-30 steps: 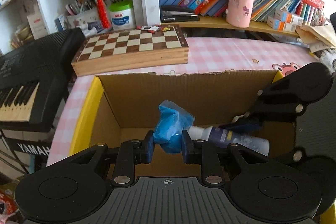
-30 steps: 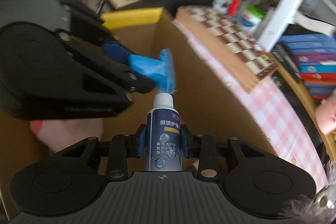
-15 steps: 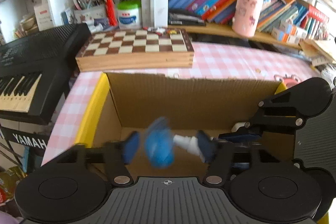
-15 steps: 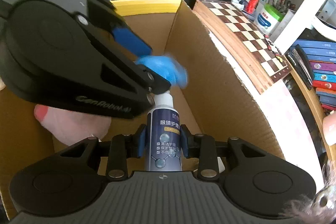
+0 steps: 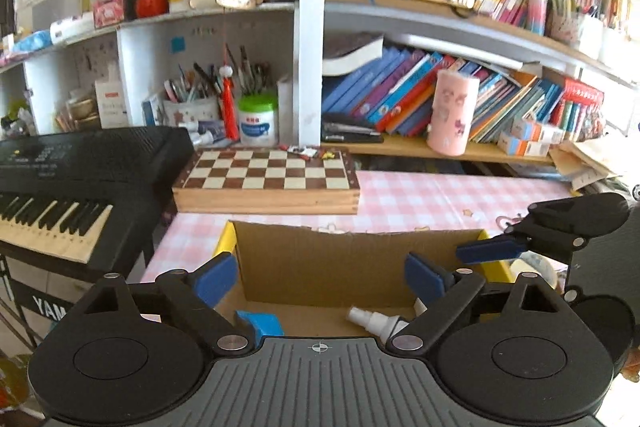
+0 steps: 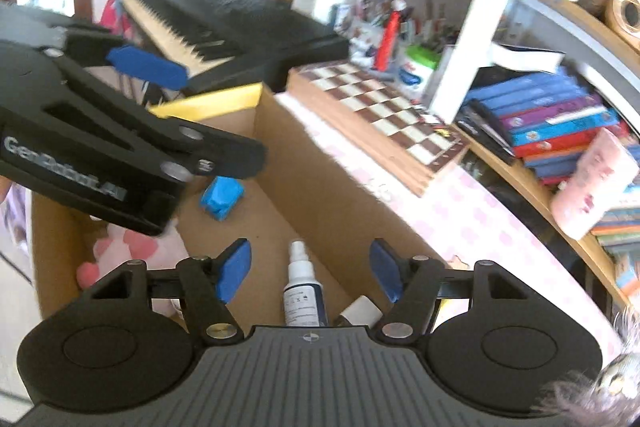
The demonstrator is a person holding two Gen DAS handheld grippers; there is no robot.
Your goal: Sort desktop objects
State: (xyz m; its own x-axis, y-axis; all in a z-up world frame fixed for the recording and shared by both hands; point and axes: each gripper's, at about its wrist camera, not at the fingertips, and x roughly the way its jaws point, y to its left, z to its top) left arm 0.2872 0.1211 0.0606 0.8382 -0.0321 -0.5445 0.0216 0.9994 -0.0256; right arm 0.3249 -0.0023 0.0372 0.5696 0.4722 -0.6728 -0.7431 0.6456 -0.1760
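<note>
Changed since a second ago: both grippers have let go; the blue packet and the spray bottle that were pinched then now lie loose on the floor of the cardboard box [image 5: 320, 263].
Left gripper [image 5: 320, 277]: jaws have just been opening and now stand spread wide, nothing between the pads; it has lifted above the box.
Right gripper [image 6: 310, 267]: jaws have just been opening, now parted with the bottle lying below the gap, pads clear of it.
Blue packet [image 6: 222, 197]: a crumpled blue wrapped thing, resting on the box floor near the far wall, apart from the bottle; what it is cannot be told.
Spray bottle [image 6: 301, 291]: white nozzle, dark label, lying on the box floor with its nozzle toward the far end; a small white item [image 6: 360, 309] lies just beside it.
Pink plush toy [image 6: 136, 251]: already in the box, at the left gripper's side, partly hidden by that gripper.
Box surroundings: the box stands on the pink checked tablecloth [image 5: 420, 195], near the folded chessboard [image 5: 268, 183]; a keyboard [image 5: 60, 187] stands beside the table.
Meaning for the task: two drops look complete, so these items count as sorted into the box.
Likely next: both hands free to fetch further desktop things; which ones remain is not shown here.
</note>
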